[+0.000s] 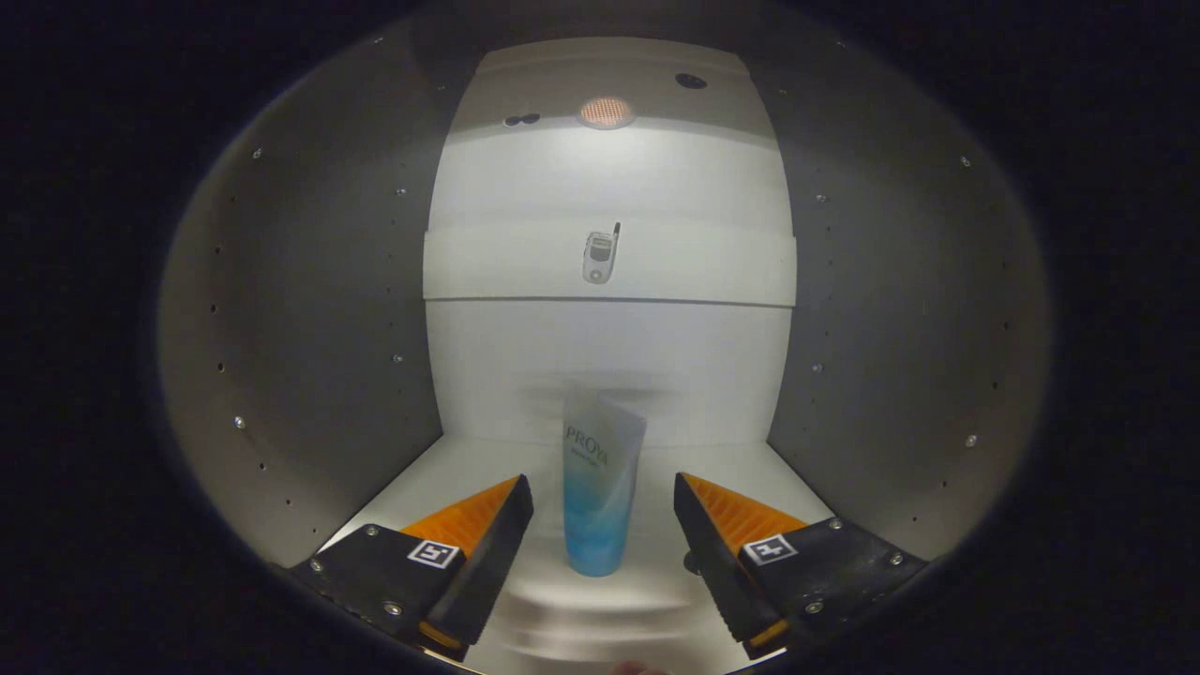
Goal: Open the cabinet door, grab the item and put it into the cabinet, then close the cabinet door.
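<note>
Gripper view, looking into the cabinet interior.

- The cabinet (309,309) is seen from within its opening: grey side walls with rows of small holes, a pale back wall, a white shelf floor (441,469) below. The door itself is not made out; since the interior is fully exposed, the door-opening step is judged done.
- A round lamp (606,112) is lit in the cabinet ceiling, near the back edge.
- A small phone-shaped object (600,255) is seen against a pale band across the back wall; whether it is a real thing or a sticker cannot be told.
- The item, a tube (600,487) with a blue lower part and a pale upper part, stands cap down on the shelf floor, roughly midway between the side walls and short of the back edge. It is tilted slightly, and its top is blurred.
- The gripper (603,530) is held low over the front edge of the shelf floor. The jaws are spread wide, with the tube between them and a clear gap on each side; neither finger is touching it.
- Judgement: the tube is taken as placed and let go inside the cabinet. Placement therefore counts as done, provided the tube stays upright.
- Left to do: the gripper is to be drawn back out clear of the tube, and the door is to be closed.
- Risk noted: a brush from either finger on the way out could topple the narrow, leaning tube.
</note>
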`<state>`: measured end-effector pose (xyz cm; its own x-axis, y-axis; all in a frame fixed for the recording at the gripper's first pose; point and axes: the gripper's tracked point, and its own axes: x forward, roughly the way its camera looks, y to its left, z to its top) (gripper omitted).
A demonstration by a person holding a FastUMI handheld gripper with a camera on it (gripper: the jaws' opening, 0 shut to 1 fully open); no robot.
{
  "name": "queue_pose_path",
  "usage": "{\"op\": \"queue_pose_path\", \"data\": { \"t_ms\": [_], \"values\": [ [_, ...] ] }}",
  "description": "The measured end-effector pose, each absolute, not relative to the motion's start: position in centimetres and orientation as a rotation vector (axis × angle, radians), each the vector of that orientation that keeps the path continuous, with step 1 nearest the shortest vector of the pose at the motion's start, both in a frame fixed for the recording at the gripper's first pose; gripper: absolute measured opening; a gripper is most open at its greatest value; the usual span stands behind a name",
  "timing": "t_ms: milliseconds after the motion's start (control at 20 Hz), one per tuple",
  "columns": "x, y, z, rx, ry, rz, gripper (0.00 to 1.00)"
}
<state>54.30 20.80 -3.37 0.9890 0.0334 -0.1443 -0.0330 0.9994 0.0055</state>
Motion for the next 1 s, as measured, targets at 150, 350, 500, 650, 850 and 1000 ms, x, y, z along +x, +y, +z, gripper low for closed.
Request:
{"op": "queue_pose_path", "data": {
  "t_ms": [150, 350, 500, 650, 850, 1000],
  "values": [
    [53.5, 20.9, -2.5, 0.064, 0.136, 0.041, 0.94],
    [51.1, 21.3, -0.3, 0.100, 0.104, 0.063, 0.94],
    [48.2, 21.0, 2.3, 0.094, 0.062, 0.060, 0.93],
    [44.4, 21.2, 3.6, 0.123, 0.069, 0.076, 0.93],
    [37.2, 21.3, 5.1, 0.182, 0.054, 0.149, 0.93],
    [30.6, 19.7, 6.4, 0.170, 0.019, 0.133, 0.93]
  ]
}}
